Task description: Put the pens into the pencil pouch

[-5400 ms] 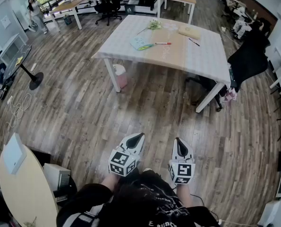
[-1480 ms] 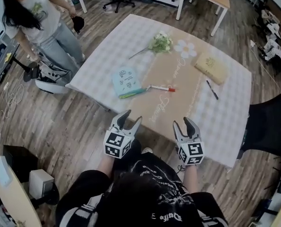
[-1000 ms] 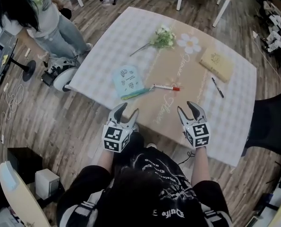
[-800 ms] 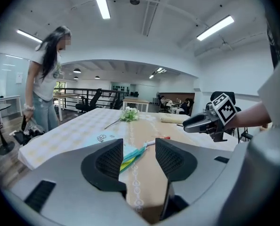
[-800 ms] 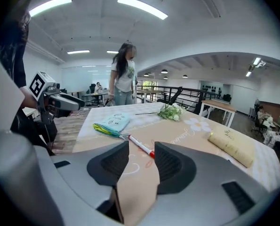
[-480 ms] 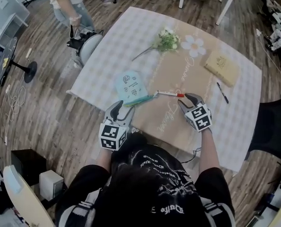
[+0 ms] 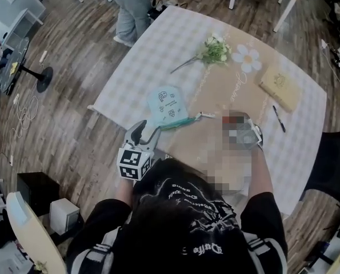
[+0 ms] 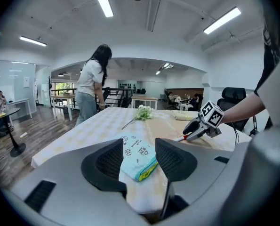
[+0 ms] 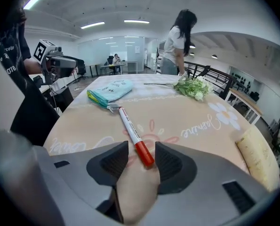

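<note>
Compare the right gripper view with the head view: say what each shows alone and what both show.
Only the right gripper view shows the right gripper with its jaws apart, just opened a little wider. They stand either side of the red cap of the marker without pressing it. That spot cannot be made out in the head view. Only the head view shows the black pen lying beside the book. Both show the marker, the book, the pouch and the flowers.
</note>
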Tool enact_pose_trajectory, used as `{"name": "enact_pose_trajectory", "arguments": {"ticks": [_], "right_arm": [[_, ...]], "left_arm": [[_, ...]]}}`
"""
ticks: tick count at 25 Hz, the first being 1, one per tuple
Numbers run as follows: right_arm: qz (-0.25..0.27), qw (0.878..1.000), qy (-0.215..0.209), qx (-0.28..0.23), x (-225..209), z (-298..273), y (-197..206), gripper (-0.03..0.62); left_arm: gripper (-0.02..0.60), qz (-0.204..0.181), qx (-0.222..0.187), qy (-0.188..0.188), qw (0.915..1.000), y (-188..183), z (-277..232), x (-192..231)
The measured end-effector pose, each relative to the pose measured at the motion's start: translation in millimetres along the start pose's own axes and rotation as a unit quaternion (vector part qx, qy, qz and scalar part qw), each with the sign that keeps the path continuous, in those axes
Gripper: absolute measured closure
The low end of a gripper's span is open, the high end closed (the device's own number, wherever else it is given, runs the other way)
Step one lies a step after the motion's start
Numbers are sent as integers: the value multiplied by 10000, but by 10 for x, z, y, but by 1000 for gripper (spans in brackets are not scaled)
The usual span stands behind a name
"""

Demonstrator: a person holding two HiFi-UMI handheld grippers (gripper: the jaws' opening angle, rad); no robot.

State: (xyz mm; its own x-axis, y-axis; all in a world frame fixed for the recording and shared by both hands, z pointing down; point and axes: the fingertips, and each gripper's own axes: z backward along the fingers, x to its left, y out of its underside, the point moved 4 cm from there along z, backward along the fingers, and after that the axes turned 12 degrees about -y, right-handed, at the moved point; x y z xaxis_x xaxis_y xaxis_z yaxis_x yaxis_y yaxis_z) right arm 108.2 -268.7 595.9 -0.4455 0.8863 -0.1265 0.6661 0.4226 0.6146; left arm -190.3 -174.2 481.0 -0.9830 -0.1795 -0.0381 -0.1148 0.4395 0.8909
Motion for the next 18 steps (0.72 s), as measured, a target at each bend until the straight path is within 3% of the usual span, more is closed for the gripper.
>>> {"name": "enact_pose_trajectory", "arguments": {"ticks": [4, 7, 9, 13, 18], "right_arm": [[-74, 9996, -246, 96, -14, -71, 37, 419], [-134, 9991, -396, -20, 16, -95, 40, 478], [-159, 9992, -355, -28, 22, -99, 42, 522], [-215, 9995, -236, 29, 45, -95, 31, 523], [-629, 9961, 218, -571, 55, 90, -35, 525]], "left_arm": [[367, -34, 50, -27, 10000, 30, 6, 57], [367, -58, 83, -27, 9999, 49, 6, 83], [367, -58, 81, 7, 10000, 51, 4, 85], [367, -130, 108, 131, 9998, 61, 2, 71], [367, -321, 193, 380, 9986, 94, -34, 20]]}}
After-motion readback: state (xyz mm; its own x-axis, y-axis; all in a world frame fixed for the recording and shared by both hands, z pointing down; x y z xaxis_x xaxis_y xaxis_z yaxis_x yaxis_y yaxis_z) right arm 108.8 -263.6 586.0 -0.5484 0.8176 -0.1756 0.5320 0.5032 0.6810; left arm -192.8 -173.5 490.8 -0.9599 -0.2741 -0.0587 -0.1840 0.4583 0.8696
